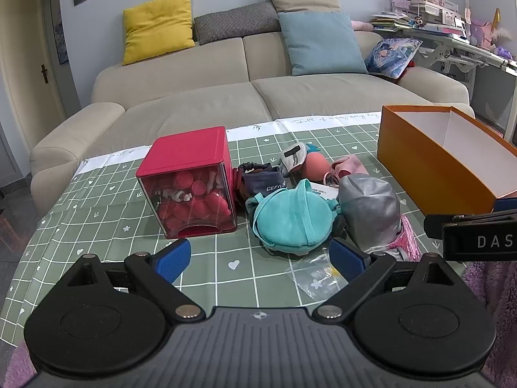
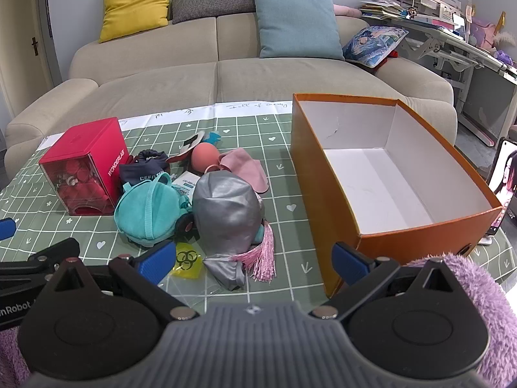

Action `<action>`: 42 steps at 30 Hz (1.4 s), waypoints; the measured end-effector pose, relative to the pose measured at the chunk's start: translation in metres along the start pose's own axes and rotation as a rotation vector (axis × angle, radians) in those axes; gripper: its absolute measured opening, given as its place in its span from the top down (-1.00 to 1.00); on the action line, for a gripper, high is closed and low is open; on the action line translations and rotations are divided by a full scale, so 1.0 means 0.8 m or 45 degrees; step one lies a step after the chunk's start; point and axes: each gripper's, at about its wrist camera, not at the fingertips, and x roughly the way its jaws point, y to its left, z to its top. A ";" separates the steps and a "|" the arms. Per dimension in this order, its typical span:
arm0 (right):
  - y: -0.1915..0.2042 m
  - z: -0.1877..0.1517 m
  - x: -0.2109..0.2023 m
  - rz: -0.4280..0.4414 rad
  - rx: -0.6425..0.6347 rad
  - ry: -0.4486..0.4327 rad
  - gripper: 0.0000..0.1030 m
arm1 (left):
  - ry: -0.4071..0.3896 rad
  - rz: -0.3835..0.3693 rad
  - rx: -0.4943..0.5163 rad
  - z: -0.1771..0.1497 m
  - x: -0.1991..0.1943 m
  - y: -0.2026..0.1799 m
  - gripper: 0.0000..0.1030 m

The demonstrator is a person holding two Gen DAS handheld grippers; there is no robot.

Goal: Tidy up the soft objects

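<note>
A pile of soft things lies mid-table: a teal plush pouch (image 1: 292,218) (image 2: 147,208), a silver fabric cap (image 1: 370,210) (image 2: 226,210) with a pink tassel (image 2: 263,257), a navy cloth (image 1: 263,182) (image 2: 142,169), a pink cloth (image 2: 245,166) and a salmon ball (image 2: 205,156). An open orange box (image 2: 326,174) (image 1: 429,168) stands to the right, nothing inside. My left gripper (image 1: 260,258) hovers open just short of the teal pouch. My right gripper (image 2: 253,263) is open too, above the tassel and the box's near corner.
A red cube container (image 1: 190,177) (image 2: 87,168) stands left of the pile. A clear bag (image 1: 315,273) with a yellow biohazard label (image 2: 187,260) lies in front. A phone (image 2: 502,187) leans right of the box. A beige sofa (image 1: 258,97) runs behind the table.
</note>
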 end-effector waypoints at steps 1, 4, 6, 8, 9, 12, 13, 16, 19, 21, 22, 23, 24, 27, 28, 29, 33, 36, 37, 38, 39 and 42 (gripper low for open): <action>0.000 0.000 0.000 0.000 0.000 0.000 -0.95 | 0.000 0.000 0.000 0.000 0.000 0.000 -1.00; 0.000 0.000 0.000 0.001 0.000 0.000 -0.95 | 0.001 0.000 0.000 0.000 0.000 0.000 -1.00; 0.000 0.000 0.000 0.000 0.000 0.000 -0.95 | 0.001 0.000 0.000 0.000 0.000 0.000 -1.00; 0.000 0.000 0.000 0.001 0.000 0.000 -0.95 | 0.002 0.003 -0.002 0.000 0.000 0.001 -1.00; 0.000 0.000 0.000 0.001 0.000 0.001 -0.95 | 0.004 0.004 -0.003 -0.001 0.000 0.001 -1.00; 0.000 0.000 0.000 0.001 0.000 0.001 -0.95 | 0.007 0.006 -0.005 -0.001 0.001 0.002 -1.00; 0.000 0.000 0.000 0.001 0.000 0.001 -0.95 | 0.007 0.006 -0.005 -0.001 0.001 0.002 -1.00; 0.000 0.000 0.000 0.001 0.000 0.001 -0.95 | 0.009 0.006 -0.006 -0.001 0.001 0.002 -1.00; 0.000 0.000 0.000 0.002 0.000 0.001 -0.95 | 0.010 0.009 -0.006 -0.002 0.002 0.002 -1.00; 0.001 0.000 0.000 0.001 0.000 0.001 -0.95 | 0.012 0.012 -0.008 -0.003 0.002 0.003 -1.00; 0.001 0.000 0.000 0.001 0.000 0.001 -0.95 | 0.014 0.012 -0.009 -0.002 0.003 0.003 -1.00; 0.001 0.000 0.000 0.002 0.001 0.001 -0.95 | 0.015 0.013 -0.009 -0.002 0.003 0.003 -1.00; 0.001 0.000 0.000 0.002 0.001 0.002 -0.95 | 0.016 0.014 -0.009 -0.002 0.003 0.003 -1.00; 0.001 0.000 0.000 0.002 0.000 0.002 -0.95 | 0.016 0.014 -0.010 -0.002 0.003 0.003 -1.00; 0.001 0.000 0.001 0.002 0.000 0.002 -0.95 | 0.017 0.014 -0.010 -0.002 0.003 0.003 -1.00; 0.001 0.000 0.001 0.002 -0.001 0.002 -0.95 | 0.018 0.015 -0.010 -0.002 0.003 0.004 -1.00; 0.001 0.000 0.001 0.001 0.000 0.004 -0.95 | 0.018 0.015 -0.010 -0.002 0.003 0.004 -1.00; 0.001 0.000 0.001 0.001 -0.002 0.003 -0.95 | 0.018 0.015 -0.011 -0.002 0.003 0.004 -1.00; 0.000 0.001 0.000 0.002 -0.001 0.003 -0.95 | 0.018 0.015 -0.010 -0.002 0.003 0.004 -1.00; -0.002 0.001 -0.001 0.002 -0.002 0.004 -0.95 | 0.018 0.016 -0.011 -0.002 0.003 0.004 -1.00; 0.005 0.000 0.003 0.002 -0.002 0.004 -0.95 | 0.019 0.016 -0.011 -0.002 0.003 0.004 -1.00; 0.004 0.000 0.002 0.002 -0.001 0.004 -0.95 | 0.020 0.017 -0.013 -0.002 0.004 0.005 -1.00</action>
